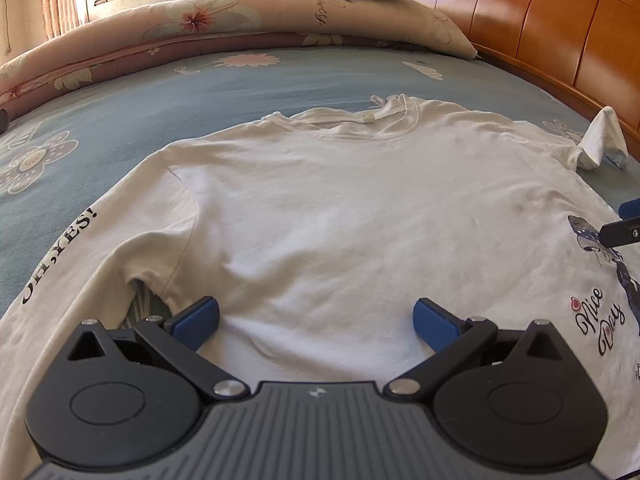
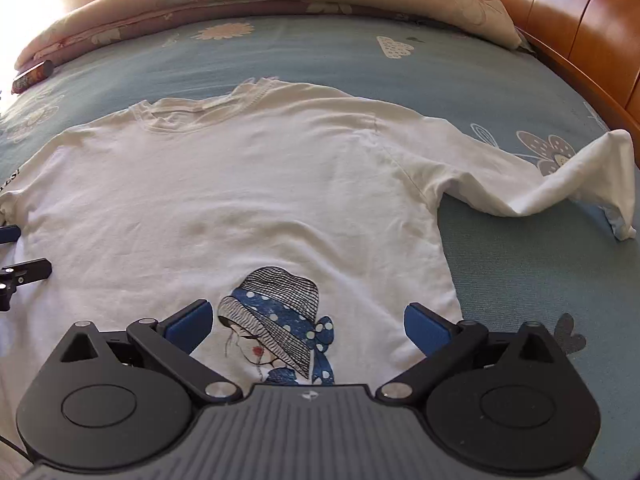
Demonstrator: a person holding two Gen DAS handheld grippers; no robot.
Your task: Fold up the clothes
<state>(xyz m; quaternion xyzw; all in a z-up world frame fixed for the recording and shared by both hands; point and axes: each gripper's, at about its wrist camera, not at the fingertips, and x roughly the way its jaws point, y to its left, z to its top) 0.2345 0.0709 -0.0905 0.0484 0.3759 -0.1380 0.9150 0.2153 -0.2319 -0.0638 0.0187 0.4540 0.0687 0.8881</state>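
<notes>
Because the right sleeve (image 2: 560, 188) lies bunched and twisted, folding it over as is risks a lumpy fold. Flat on the bed (image 2: 280, 52) lies the shirt (image 2: 240, 184), long axis collar-to-hem, collar pointing away toward the pillows. Left gripper (image 1: 316, 320) and right gripper (image 2: 308, 324) hover over its lower part, jaws spread, holding nothing.
</notes>
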